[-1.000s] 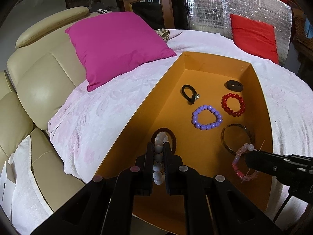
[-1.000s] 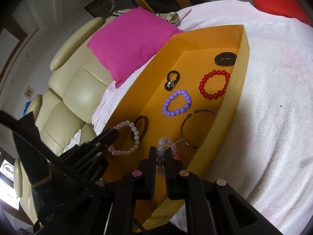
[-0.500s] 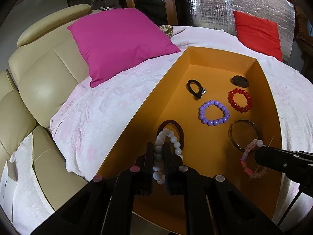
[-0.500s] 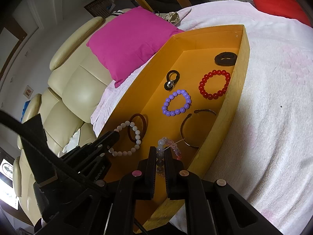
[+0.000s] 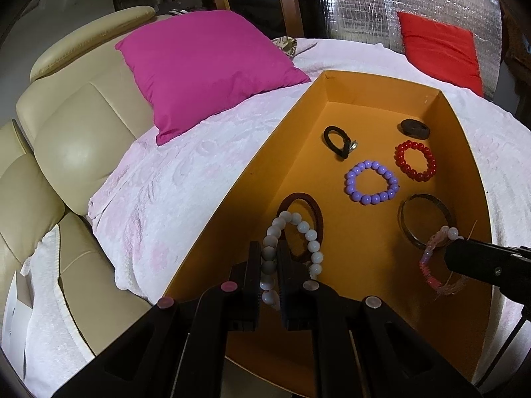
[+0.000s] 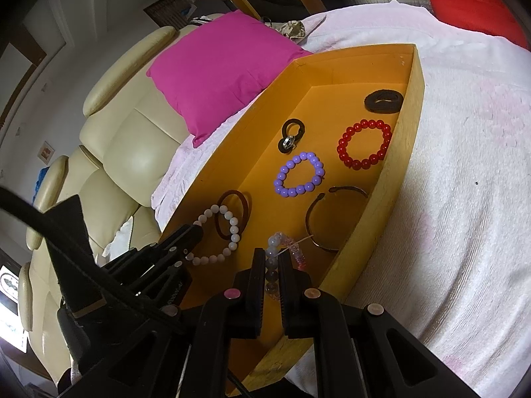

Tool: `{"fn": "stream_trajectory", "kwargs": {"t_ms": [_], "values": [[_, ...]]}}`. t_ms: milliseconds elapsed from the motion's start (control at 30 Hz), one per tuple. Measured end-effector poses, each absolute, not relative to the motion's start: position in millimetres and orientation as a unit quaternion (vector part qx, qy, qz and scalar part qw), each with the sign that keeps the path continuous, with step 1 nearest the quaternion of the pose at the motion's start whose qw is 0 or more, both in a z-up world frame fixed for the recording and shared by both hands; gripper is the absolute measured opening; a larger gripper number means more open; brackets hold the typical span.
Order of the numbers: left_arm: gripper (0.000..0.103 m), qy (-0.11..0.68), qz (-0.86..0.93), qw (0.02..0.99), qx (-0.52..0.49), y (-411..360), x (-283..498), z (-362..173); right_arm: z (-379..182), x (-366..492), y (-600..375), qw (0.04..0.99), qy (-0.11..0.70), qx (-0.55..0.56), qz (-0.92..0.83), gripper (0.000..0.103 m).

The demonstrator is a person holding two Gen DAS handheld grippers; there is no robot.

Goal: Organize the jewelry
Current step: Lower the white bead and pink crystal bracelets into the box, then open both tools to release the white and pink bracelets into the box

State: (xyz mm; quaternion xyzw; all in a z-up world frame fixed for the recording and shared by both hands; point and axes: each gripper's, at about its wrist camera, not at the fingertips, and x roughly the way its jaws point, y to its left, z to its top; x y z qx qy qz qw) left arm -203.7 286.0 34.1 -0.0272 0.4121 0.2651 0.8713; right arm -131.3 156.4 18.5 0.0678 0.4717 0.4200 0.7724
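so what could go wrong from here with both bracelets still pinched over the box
1. The white bead bracelet in the left hand-held gripper overlaps the dark brown band; lowered here, it may land tangled on it.
2. The pink bracelet in the right hand-held gripper trails a loose thread, which could snag a finger on release.
3. It also hangs close to the metal bangle.

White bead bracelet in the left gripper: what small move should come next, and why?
Probably lower it a little and open the jaws. The left gripper is shut on the white bead bracelet, whose loop already overlaps the brown ring above the floor of the orange box. The right gripper holds the pink bracelet well apart, so release looks unobstructed.
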Motion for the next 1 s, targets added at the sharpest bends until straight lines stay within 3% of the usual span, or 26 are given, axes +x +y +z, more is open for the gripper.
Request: {"fn": "stream_trajectory", "kwargs": {"t_ms": [833, 867, 933, 1000], "values": [[0.010, 0.428, 0.290, 0.856, -0.020, 294.8, -202.7, 24.9, 15.7, -129.1, 160.0, 0.771, 0.480, 0.072, 0.412, 0.010], [0.017, 0.430, 0.293, 0.854, -0.019, 295.3, -202.4, 24.7, 15.3, -128.2, 159.3, 0.770, 0.482, 0.075, 0.412, 0.010], [0.039, 0.433, 0.301, 0.850, -0.018, 296.3, -202.2, 24.1, 14.4, -127.3, 158.5, 0.768, 0.484, 0.079, 0.412, 0.011], [0.047, 0.428, 0.297, 0.854, -0.022, 295.7, -203.6, 25.5, 14.1, -126.5, 157.4, 0.766, 0.485, 0.085, 0.413, 0.011]]}}
